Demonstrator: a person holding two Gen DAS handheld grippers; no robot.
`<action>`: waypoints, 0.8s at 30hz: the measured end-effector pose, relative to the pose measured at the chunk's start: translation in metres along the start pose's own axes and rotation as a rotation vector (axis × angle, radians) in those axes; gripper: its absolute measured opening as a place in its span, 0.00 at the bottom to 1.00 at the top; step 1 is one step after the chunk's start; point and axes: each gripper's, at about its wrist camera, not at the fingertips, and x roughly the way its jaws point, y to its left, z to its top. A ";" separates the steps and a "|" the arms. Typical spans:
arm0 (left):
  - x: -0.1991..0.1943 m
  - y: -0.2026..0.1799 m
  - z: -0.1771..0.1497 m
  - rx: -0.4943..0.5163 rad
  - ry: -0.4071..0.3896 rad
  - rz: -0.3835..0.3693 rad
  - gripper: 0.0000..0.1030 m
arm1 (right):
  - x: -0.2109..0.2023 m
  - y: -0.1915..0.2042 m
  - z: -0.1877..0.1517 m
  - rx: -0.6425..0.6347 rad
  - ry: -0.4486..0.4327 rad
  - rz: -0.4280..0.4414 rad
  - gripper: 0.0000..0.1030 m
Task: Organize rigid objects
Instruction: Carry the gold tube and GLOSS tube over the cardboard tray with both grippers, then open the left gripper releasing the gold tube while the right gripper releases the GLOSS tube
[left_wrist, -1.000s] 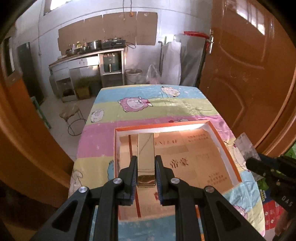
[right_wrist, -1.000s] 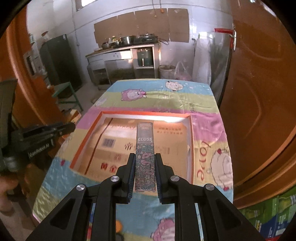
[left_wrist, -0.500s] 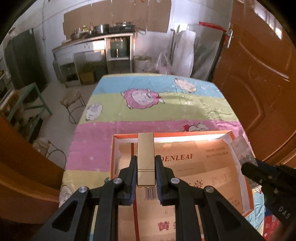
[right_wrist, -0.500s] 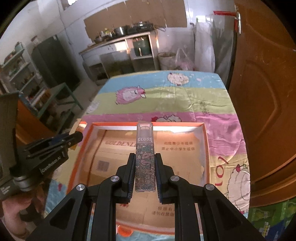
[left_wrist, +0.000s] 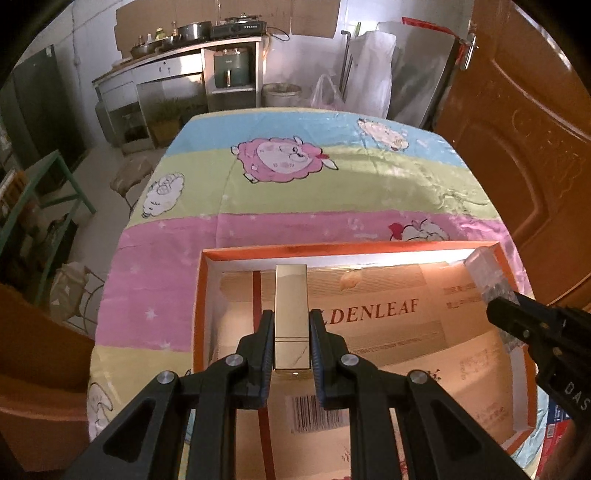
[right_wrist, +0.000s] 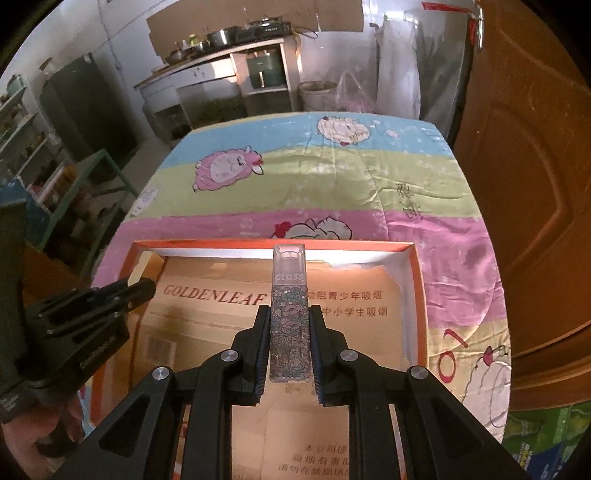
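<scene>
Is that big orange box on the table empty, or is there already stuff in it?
Nearly empty. The orange box holds only a flat cardboard liner; the gold tube and gloss tube are in the grippers above it.

Left wrist view: rides on left hand-held gripper (left_wrist: 291, 332), looks forward and steeply down along fingers, close over orange tray (left_wrist: 199, 302), toward tabletop (left_wrist: 295, 192) and far kitchen wall.
Right wrist view: same pose on right hand-held gripper (right_wrist: 290, 332), offset to right.
Shared: orange tray (right_wrist: 419, 295), tabletop (right_wrist: 332, 177), kitchen shelf, brown door; each view catches other gripper at its edge.
</scene>
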 end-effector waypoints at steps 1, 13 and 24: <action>0.002 0.000 0.000 0.003 0.001 -0.002 0.18 | 0.003 -0.001 0.000 0.001 0.004 -0.001 0.20; 0.018 -0.002 -0.001 0.021 0.013 -0.009 0.18 | 0.034 -0.006 -0.004 0.008 0.041 -0.021 0.20; 0.027 -0.005 -0.004 0.039 0.028 0.025 0.20 | 0.048 -0.010 -0.009 0.009 0.060 -0.048 0.20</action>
